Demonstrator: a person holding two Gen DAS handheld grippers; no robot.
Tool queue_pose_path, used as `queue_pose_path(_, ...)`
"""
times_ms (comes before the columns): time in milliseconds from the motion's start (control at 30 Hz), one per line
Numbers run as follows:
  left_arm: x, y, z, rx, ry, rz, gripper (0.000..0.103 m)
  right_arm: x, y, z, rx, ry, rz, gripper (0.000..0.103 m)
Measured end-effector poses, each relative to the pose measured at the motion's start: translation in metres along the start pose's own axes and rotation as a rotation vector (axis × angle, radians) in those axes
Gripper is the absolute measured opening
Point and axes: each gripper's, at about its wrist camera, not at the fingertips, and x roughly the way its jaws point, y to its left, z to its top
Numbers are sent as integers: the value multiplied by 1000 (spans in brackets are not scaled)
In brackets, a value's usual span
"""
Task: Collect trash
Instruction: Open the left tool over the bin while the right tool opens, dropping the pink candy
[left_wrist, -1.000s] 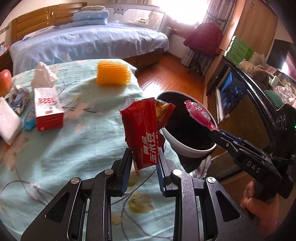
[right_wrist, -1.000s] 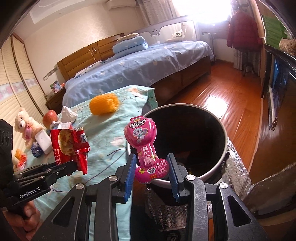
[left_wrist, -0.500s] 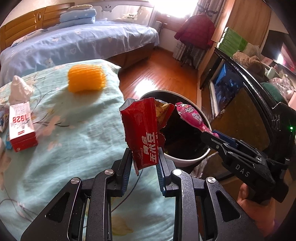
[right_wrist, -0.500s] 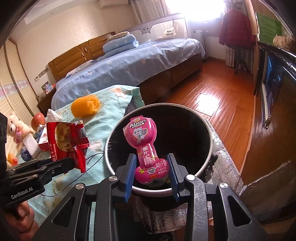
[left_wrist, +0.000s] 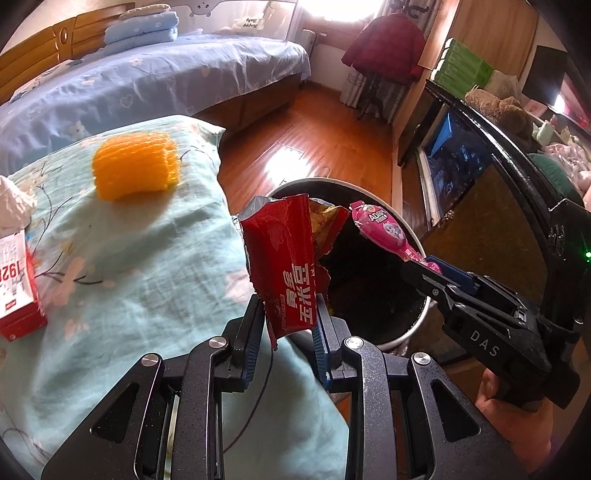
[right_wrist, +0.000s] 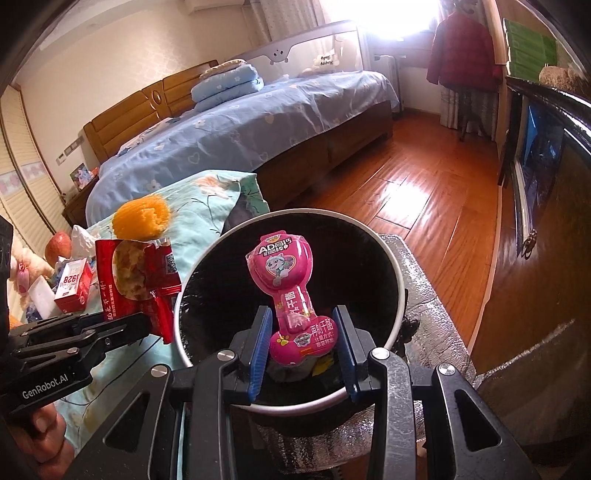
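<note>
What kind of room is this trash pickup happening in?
Most likely a home bedroom: a made bed with a wooden headboard, folded bedding on it, and a red coat hanging by the window.

Sunlit bedroom with a wooden floor (right_wrist: 424, 206)

A blue-covered bed (right_wrist: 236, 136) with wooden headboard (right_wrist: 147, 107) stands before a bright window (right_wrist: 391, 18); a red garment (right_wrist: 461, 48), perhaps a coat, hangs nearby.

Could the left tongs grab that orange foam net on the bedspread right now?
Probably not: the left tongs are shut on the torn red snack wrapper, so the jaws are occupied. The ribbed orange foam fruit net itself lies uncovered.
</note>
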Motion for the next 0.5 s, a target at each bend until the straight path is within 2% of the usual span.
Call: queue_pose_path(500, 20, -13, 15, 31, 44, -20, 25, 16, -17, 7, 22, 33, -15, 35)
